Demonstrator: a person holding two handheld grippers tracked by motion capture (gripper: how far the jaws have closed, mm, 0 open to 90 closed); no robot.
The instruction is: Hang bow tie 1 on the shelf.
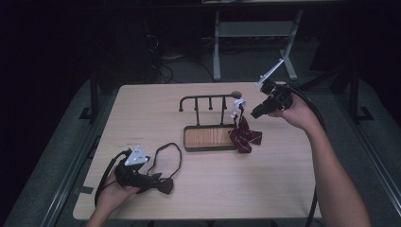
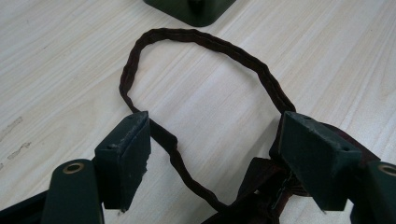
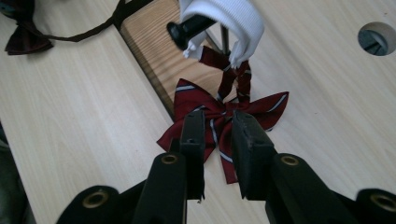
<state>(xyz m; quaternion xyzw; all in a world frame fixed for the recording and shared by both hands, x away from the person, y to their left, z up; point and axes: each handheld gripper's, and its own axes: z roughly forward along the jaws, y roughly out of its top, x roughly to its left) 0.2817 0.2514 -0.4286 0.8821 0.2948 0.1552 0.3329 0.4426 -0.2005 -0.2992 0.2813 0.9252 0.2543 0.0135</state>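
A dark rack (image 1: 208,98) with pegs stands on a wooden base (image 1: 210,138) mid-table. From its right end peg (image 3: 187,28) hangs a white band (image 3: 233,18) carrying a red striped bow tie (image 1: 245,136), whose knot (image 3: 266,109) rests near the base's corner. My right gripper (image 1: 254,113) hovers just right of the band, jaws a little apart with nothing between them (image 3: 217,119). A dark bow tie (image 1: 163,185) with a strap loop (image 2: 205,39) lies at the front left. My left gripper (image 1: 145,179) stands wide open (image 2: 215,116) over that strap, the bow (image 2: 261,186) beside its right jaw.
A round cable hole (image 1: 235,93) sits in the tabletop behind the rack. The rack base's corner (image 2: 191,9) lies just beyond the strap loop. The table's front edge (image 1: 198,218) runs close under the left hand. A metal desk frame (image 1: 255,28) stands beyond the table.
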